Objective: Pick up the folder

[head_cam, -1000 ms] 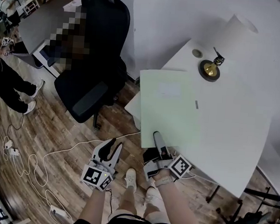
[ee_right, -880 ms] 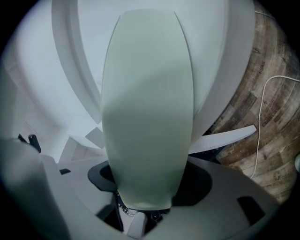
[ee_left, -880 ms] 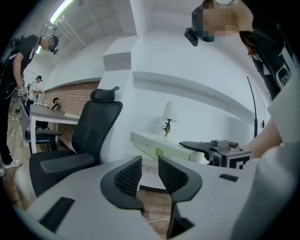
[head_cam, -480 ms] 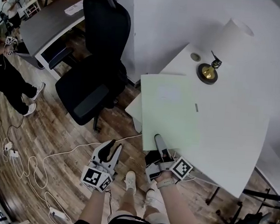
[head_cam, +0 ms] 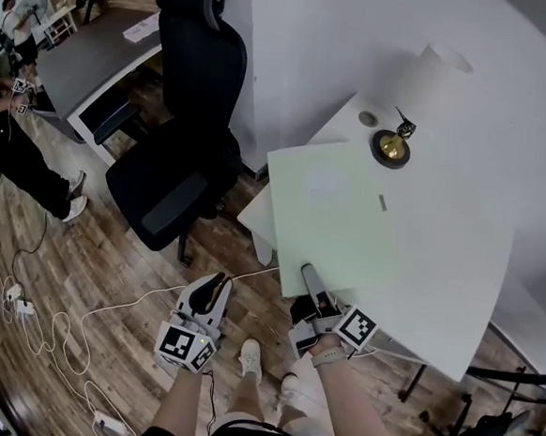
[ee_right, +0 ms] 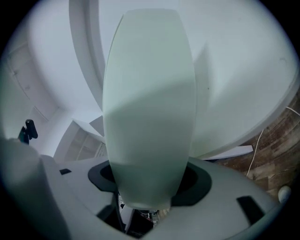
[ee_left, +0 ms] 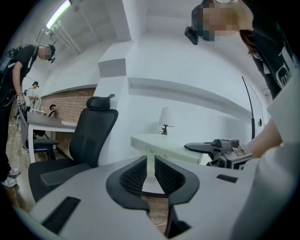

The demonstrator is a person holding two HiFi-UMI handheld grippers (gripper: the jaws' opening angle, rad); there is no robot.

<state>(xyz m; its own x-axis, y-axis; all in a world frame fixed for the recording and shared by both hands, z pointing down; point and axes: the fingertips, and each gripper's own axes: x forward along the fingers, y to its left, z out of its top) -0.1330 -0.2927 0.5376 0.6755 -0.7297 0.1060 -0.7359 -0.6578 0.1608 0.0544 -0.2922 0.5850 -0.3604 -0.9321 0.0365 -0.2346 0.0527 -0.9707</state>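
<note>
The folder has lifted off the white table and tilted since a second ago, its near edge pinched in the right tool. The left tool hangs over the wooden floor; its jaws have just been closing to a slim gap, with nothing between them.

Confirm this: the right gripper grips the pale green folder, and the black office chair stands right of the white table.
Wrong side: the head view shows the black office chair left of the white table. The right gripper does grip the pale green folder.
</note>
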